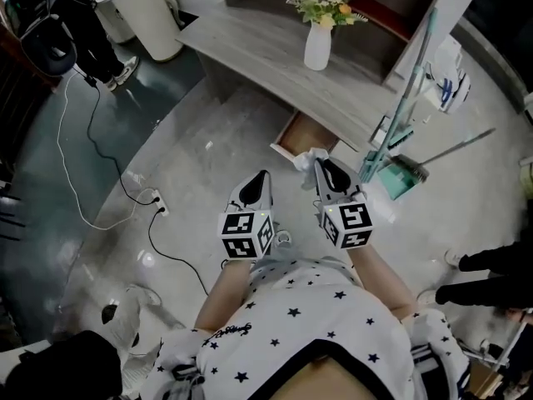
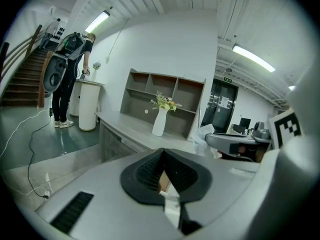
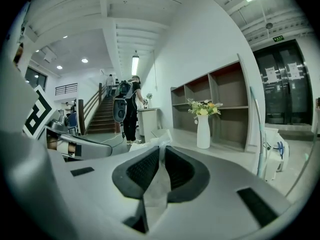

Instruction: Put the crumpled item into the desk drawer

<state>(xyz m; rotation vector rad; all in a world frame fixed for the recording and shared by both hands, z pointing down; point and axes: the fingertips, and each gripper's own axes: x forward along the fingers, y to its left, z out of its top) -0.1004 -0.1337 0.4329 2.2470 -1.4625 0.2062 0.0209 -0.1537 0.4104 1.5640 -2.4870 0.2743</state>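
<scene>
A crumpled white tissue (image 1: 306,160) is pinched at the tip of my right gripper (image 1: 321,165), which is shut on it. In the right gripper view the tissue (image 3: 157,184) runs between the closed pads and sticks out past the tip. It hangs just in front of the open wooden drawer (image 1: 305,134) under the grey desk (image 1: 258,44). My left gripper (image 1: 261,178) is beside the right one, to its left, shut with nothing in it. From the left gripper view (image 2: 162,156) the tissue (image 2: 206,135) shows at the right.
A white vase of flowers (image 1: 318,42) stands on the desk above the drawer. A broom and green dustpan (image 1: 401,173) lean at the right. A cable and power strip (image 1: 156,200) lie on the floor at the left. A white bin (image 1: 143,13) and a person (image 1: 83,32) are far left.
</scene>
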